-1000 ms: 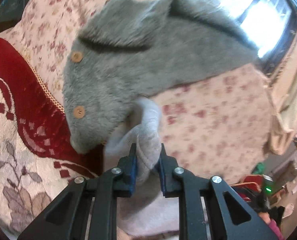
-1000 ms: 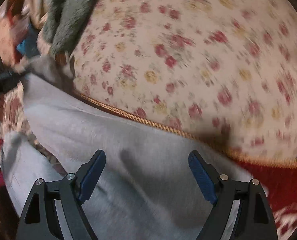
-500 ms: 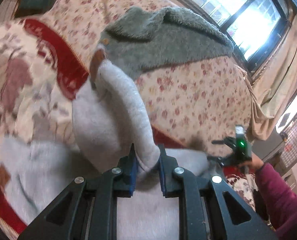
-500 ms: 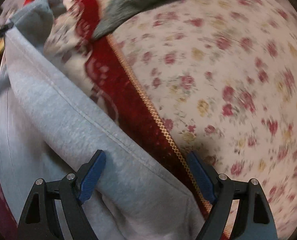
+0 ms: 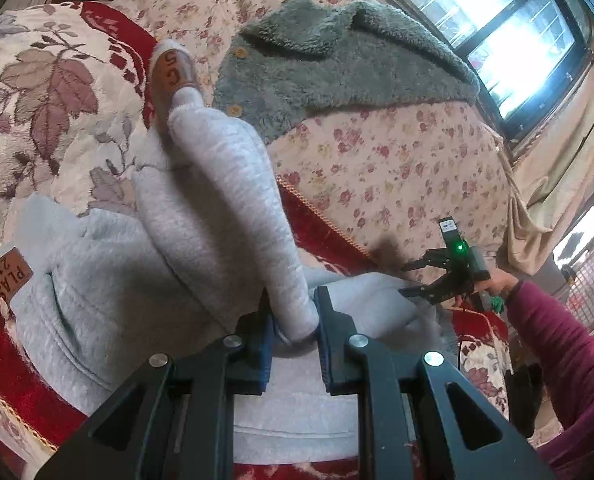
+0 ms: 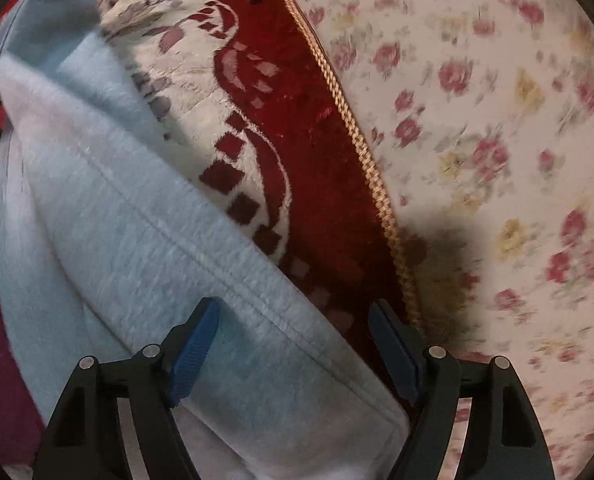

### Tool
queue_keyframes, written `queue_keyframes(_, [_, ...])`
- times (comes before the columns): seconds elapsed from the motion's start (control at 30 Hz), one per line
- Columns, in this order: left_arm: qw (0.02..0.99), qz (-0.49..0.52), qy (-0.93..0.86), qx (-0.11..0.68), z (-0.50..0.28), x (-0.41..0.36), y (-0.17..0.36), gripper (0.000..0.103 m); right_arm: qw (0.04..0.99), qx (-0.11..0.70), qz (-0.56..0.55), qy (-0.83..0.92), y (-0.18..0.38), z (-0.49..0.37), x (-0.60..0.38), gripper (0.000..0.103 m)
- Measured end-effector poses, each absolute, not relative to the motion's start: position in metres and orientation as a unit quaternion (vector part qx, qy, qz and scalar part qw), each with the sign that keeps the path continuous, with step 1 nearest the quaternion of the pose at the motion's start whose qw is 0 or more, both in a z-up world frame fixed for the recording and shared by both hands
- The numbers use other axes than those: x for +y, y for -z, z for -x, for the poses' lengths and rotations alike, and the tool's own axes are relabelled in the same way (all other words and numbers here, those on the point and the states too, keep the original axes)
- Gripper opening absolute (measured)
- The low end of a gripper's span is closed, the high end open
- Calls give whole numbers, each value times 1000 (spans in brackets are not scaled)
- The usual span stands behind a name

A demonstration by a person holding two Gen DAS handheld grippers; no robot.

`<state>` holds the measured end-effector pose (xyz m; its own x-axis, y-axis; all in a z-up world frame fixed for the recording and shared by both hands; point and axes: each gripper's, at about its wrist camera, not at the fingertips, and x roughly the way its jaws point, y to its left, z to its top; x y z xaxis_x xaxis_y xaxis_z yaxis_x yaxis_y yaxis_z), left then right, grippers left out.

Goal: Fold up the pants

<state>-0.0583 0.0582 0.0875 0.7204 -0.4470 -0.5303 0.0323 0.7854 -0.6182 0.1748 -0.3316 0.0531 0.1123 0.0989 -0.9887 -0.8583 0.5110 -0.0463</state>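
Light grey fleece pants [image 5: 109, 280] lie bunched on a red and cream floral blanket [image 5: 37, 92]. My left gripper [image 5: 293, 332] is shut on a rolled edge of the pants and holds it lifted; a brown patch [image 5: 173, 72] shows at its far end. In the right wrist view the pants [image 6: 157, 240] run diagonally under my right gripper [image 6: 293, 336]. It is open, its jaws wide over the hemmed edge. The right gripper also shows in the left wrist view [image 5: 429, 276], at the pants' far right end.
A grey fluffy buttoned jacket [image 5: 337, 60] lies on a rose-print quilt [image 5: 397, 168] behind the pants. A gold braid edge [image 6: 357, 132] divides quilt and blanket. A window [image 5: 497, 20] and curtains are at the upper right. A second brown label [image 5: 9, 276] sits at the left.
My left gripper has pulled back with the pants edge, away from the grey jacket, so the pants stretch out. The right gripper has shifted along the pants, still open.
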Motion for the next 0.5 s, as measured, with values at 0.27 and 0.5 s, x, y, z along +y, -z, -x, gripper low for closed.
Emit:
queue_keyframes(0.27, [875,303,134,353,56,61,-83,18,660,606,266,-356,-39,-180,-337,82])
queue_keyframes(0.5, [874,307,129,353,57,62,-78,18,691,613,211,-320,-36,-178,-346,87])
